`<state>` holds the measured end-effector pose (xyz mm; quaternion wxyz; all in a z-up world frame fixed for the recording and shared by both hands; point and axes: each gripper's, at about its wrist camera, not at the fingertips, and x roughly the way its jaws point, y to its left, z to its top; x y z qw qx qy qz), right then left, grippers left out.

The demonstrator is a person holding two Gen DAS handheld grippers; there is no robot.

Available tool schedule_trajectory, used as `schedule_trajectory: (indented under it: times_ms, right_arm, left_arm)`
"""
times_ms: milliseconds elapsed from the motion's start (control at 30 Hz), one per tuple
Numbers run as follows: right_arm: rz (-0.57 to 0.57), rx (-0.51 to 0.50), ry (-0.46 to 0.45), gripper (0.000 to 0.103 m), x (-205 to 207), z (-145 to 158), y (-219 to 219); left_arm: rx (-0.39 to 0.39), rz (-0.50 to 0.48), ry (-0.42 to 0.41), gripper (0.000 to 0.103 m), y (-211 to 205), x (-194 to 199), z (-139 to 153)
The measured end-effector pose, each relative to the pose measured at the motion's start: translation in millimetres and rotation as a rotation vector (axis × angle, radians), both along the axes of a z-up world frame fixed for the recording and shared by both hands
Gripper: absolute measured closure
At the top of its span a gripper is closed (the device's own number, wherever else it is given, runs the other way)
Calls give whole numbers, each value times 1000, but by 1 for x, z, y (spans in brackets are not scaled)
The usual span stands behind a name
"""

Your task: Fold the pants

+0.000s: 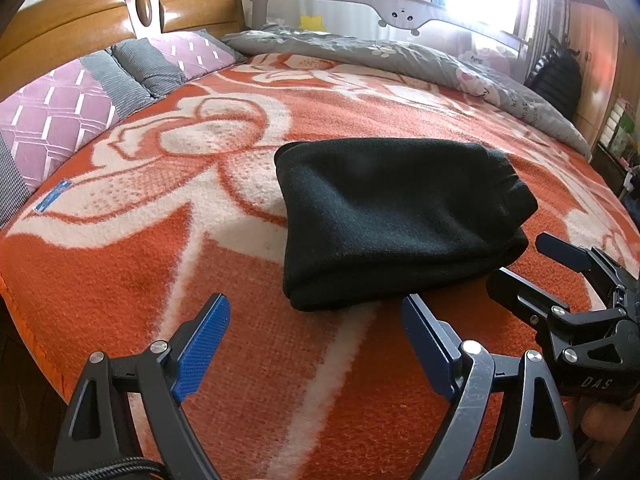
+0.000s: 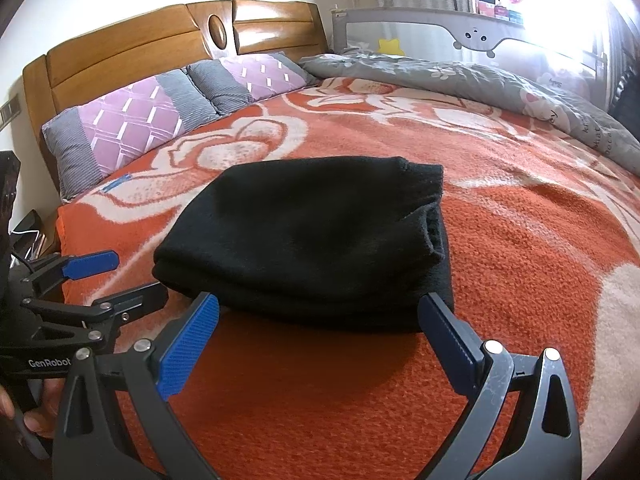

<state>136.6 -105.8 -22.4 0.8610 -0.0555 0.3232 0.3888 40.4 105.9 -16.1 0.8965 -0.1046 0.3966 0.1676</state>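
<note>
Left gripper (image 1: 316, 312) jaws spread wide, right gripper (image 2: 320, 310) likewise, side by side

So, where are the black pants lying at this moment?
The folded black pants lie on the orange blanket mid-bed, just beyond both open grippers, left and right, the pillows further behind.

Bed (image 2: 520, 264) covered by orange blanket (image 1: 248, 360) with white floral pattern. Black pants (image 1: 392, 220), folded into a compact stack, lie on blanket near the middle. Two purple-grey pillows (image 2: 132, 128) against wooden headboard (image 2: 160, 40). Grey printed quilt (image 1: 400, 56) bunched along far edge.
</note>
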Motion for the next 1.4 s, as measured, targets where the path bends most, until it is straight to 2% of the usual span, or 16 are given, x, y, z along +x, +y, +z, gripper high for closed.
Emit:
schedule_trajectory:
  times_ms: [1400]
  right_arm:
    - [-3, -2, 3, 3, 7, 2, -2]
  left_arm:
    - [7, -2, -5, 15, 1, 2, 1]
